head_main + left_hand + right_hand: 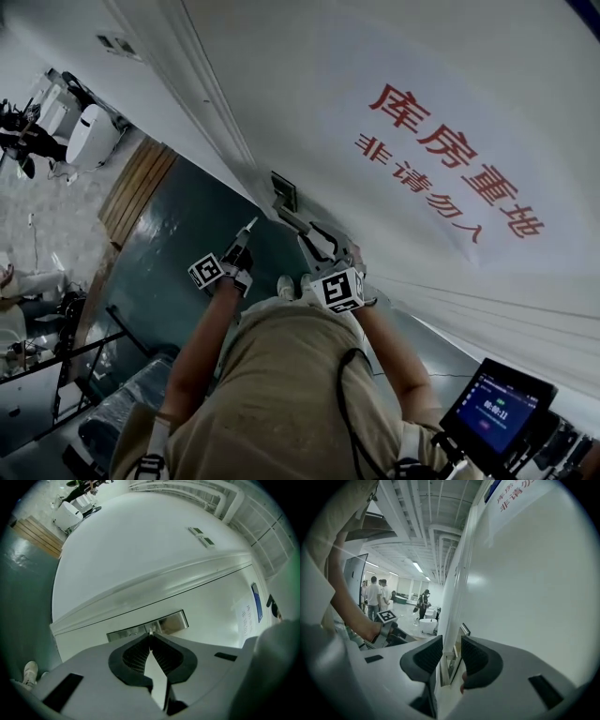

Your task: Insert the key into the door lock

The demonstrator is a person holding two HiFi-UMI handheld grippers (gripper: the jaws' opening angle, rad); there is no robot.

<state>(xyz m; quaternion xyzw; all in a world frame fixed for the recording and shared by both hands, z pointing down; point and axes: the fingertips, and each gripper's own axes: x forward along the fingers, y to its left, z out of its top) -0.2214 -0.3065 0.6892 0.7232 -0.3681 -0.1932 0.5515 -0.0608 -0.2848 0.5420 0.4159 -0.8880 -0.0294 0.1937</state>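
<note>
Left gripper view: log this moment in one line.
left tongs: shut on key | key: aimed at lock plate, not inserted | right tongs: open by door handle

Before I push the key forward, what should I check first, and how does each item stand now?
1. Key gripped: ok. The left tongs are shut on the key, with its tip poking out in front.
2. Aim: ok. In the left gripper view the tip lines up with the metal lock plate.
3. Keyhole located: cannot tell. No slot can be made out on the plate.
4. Key in the lock: not ok. The head view shows a gap between tip and plate.
5. Right tongs holding the door handle: cannot tell. Their jaws stand apart beside it.
</note>
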